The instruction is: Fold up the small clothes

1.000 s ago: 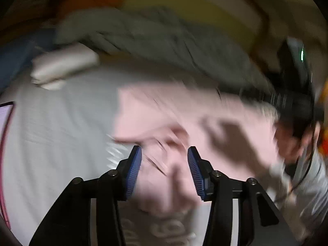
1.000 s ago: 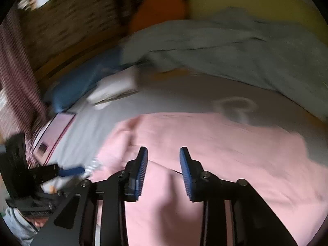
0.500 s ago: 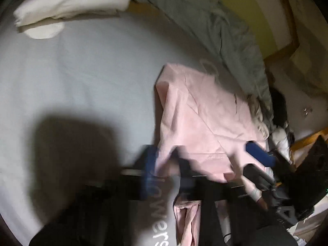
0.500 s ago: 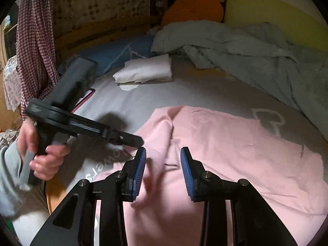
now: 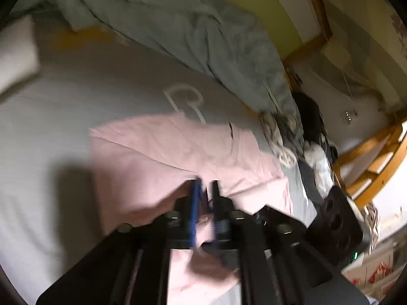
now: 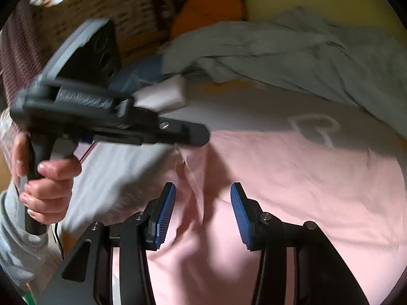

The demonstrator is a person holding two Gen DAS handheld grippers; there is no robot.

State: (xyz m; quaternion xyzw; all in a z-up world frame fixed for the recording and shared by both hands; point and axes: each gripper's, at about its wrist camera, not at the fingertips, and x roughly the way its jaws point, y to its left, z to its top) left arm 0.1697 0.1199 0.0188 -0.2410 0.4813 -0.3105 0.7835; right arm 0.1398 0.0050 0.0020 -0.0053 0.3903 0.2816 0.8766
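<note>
Item: pink garment (image 6: 292,190), spread on the bed (image 5: 63,106) beneath both claws; left claw (image 5: 204,190) narrow, just eased apart, fabric edge between its pads; right claw (image 6: 202,203) freshly widened, empty; best carried across low, edges aligned.

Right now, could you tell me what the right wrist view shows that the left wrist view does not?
Only the right wrist view shows the person's hand holding the left hand-held gripper from the side, an orange cushion, and the right hand-held gripper open over the cloth. Only the left wrist view shows the wooden frame off the bed's side. Both show the pink garment on the grey sheet and the rumpled grey blanket.
</note>
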